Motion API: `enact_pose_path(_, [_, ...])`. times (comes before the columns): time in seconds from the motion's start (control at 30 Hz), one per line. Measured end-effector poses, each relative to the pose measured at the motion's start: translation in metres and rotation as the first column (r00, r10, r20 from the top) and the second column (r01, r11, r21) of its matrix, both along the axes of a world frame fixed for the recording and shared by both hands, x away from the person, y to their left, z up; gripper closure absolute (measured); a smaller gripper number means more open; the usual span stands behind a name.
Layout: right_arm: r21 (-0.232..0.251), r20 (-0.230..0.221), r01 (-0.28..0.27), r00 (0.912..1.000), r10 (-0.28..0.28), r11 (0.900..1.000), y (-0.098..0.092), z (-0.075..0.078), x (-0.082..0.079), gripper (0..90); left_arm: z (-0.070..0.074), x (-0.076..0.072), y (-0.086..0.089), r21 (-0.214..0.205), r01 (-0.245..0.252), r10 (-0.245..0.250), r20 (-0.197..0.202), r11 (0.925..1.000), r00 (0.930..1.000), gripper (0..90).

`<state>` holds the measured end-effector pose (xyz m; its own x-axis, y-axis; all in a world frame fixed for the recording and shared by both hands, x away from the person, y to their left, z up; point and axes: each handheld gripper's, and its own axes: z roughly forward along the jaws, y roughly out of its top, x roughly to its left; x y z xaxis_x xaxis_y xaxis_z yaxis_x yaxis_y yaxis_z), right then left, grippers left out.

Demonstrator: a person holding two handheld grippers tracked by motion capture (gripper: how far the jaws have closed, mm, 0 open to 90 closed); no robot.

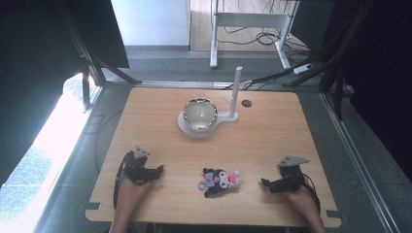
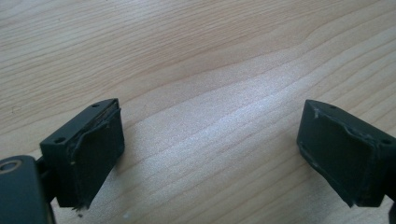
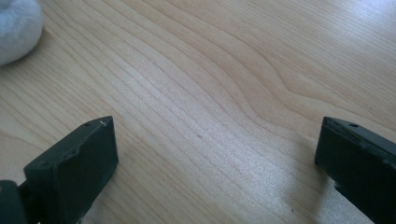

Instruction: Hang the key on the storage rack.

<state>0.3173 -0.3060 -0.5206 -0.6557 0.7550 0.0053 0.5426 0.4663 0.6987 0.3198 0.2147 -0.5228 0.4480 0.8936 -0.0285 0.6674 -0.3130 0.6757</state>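
A small black plush toy (image 1: 221, 180) with pink and white parts lies near the table's front edge, between the two hands. My left gripper (image 1: 158, 171) rests on the wood to its left, pointing toward it. My right gripper (image 1: 265, 183) rests to the toy's right, also pointing at it. In the left gripper view the gripper (image 2: 210, 149) is open over bare wood. In the right gripper view the gripper (image 3: 215, 163) is open too, and a pale fuzzy bit of the toy (image 3: 16, 28) shows at the top left corner.
A shiny round bowl (image 1: 199, 114) sits on a white stand (image 1: 228, 116) with an upright white post (image 1: 236, 87) at the table's middle back. A small dark hole (image 1: 246, 103) lies to the right of the post. The wooden table (image 1: 272, 136) has dark floor around it.
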Motion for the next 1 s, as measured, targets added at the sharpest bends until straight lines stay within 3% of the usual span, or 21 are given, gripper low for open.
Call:
enact_pose_path(0.7, [0.0,0.0,-0.002,1.0,0.002,1.0,-0.0003,0.0003,-0.0002,0.0,0.0,0.0,0.0,0.0,-0.001,0.001,0.0,1.0,1.0,7.3])
enact_pose_path(1.0, [-0.044,-0.015,-0.041,0.9991,0.04,0.9982,-0.0028,0.0096,-0.0021,0.9,0.0,0.0,0.0,0.0,0.0,0.0,0.0,1.0,1.0,7.4])
